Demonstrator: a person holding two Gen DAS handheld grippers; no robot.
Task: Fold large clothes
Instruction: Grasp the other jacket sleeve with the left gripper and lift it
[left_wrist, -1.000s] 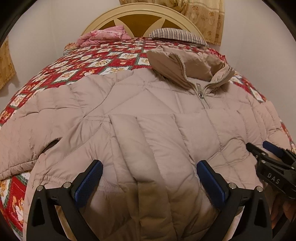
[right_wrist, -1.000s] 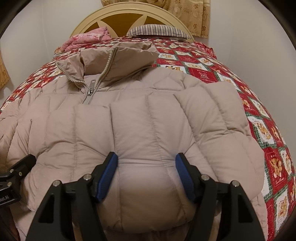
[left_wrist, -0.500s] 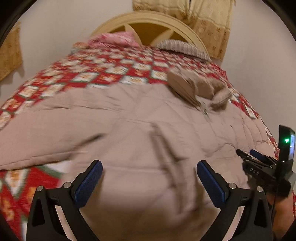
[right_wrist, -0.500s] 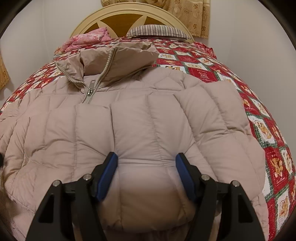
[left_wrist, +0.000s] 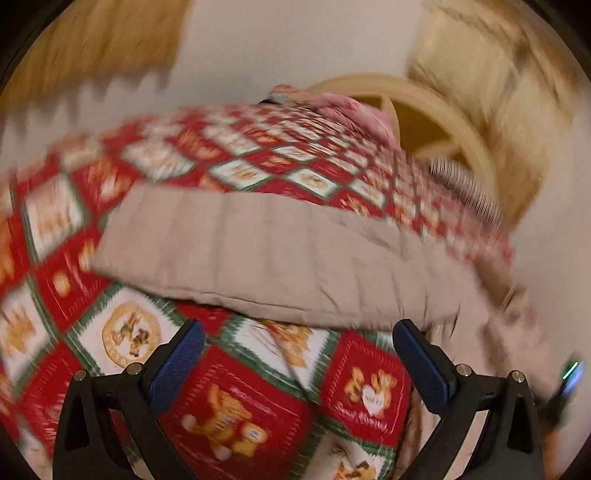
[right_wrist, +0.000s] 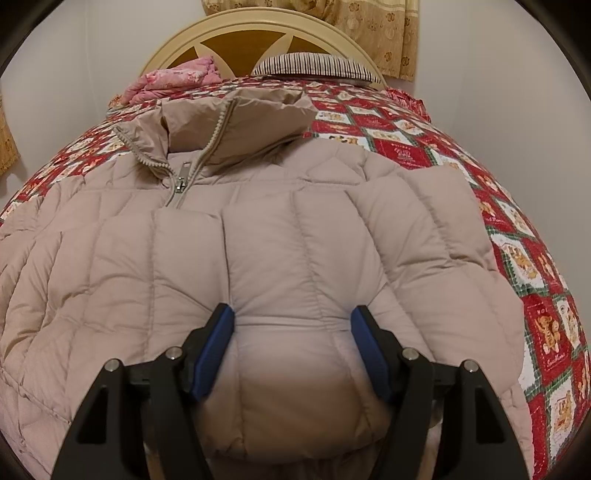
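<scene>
Pinning puffer jacket (right_wrist: 295, 240) hem with right claw (right_wrist: 291, 350), half-open around padding; left claw (left_wrist: 295, 365) wide, empty, near sleeve (left_wrist: 258, 258): needs folding inward.

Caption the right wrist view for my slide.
Right gripper clamps the beige puffer jacket's hem on the quilted bedspread.

The left gripper (left_wrist: 295, 363) has swung off the jacket (left_wrist: 258, 254) over the quilt (left_wrist: 280, 387).
</scene>
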